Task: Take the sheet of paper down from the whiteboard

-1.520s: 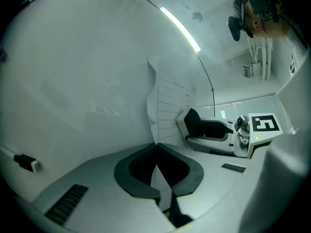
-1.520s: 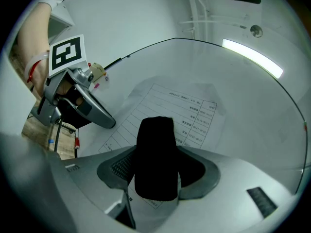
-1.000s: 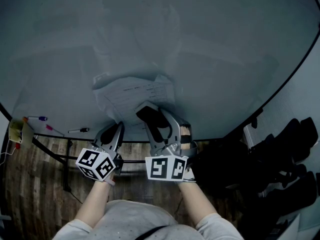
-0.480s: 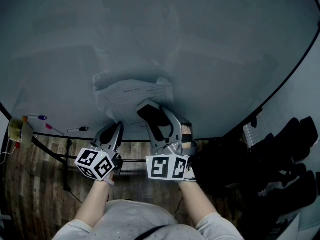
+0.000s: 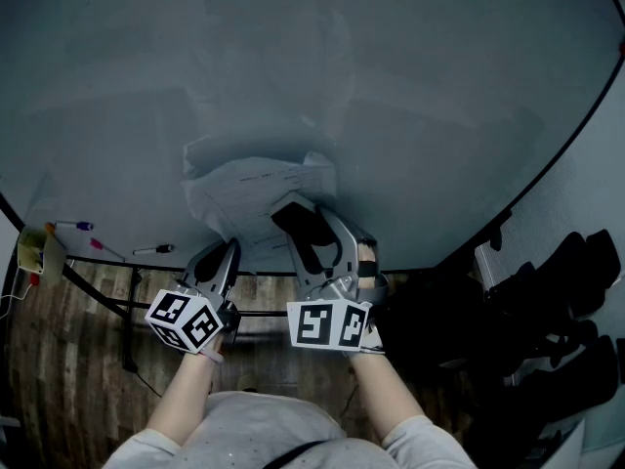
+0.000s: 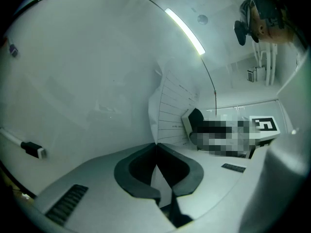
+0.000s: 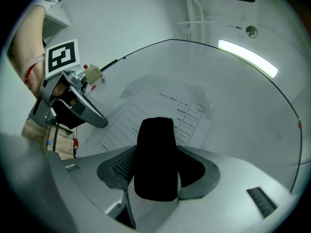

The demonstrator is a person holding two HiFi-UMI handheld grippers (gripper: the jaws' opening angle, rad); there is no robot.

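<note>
A printed sheet of paper (image 5: 249, 189) hangs low on the whiteboard (image 5: 391, 86), its upper edge bulging off the surface. My left gripper (image 5: 223, 247) is at the sheet's lower left; in the left gripper view its jaws (image 6: 156, 147) are shut with the paper's edge (image 6: 167, 110) pinched between them. My right gripper (image 5: 301, 231) is at the sheet's lower middle, shut on a black block (image 7: 155, 159) that stands between its jaws in front of the paper (image 7: 160, 106). Whether the block touches the sheet cannot be told.
Markers (image 5: 154, 252) lie on the board's tray at the lower left, above the stand's dark frame (image 5: 107, 301) and a wooden floor (image 5: 59, 340). Dark bulky things (image 5: 557, 311) stand at the right beyond the board's edge.
Hardly anything: the right gripper has edged slightly right, and the paper's upper edge stands a little further off the board.
</note>
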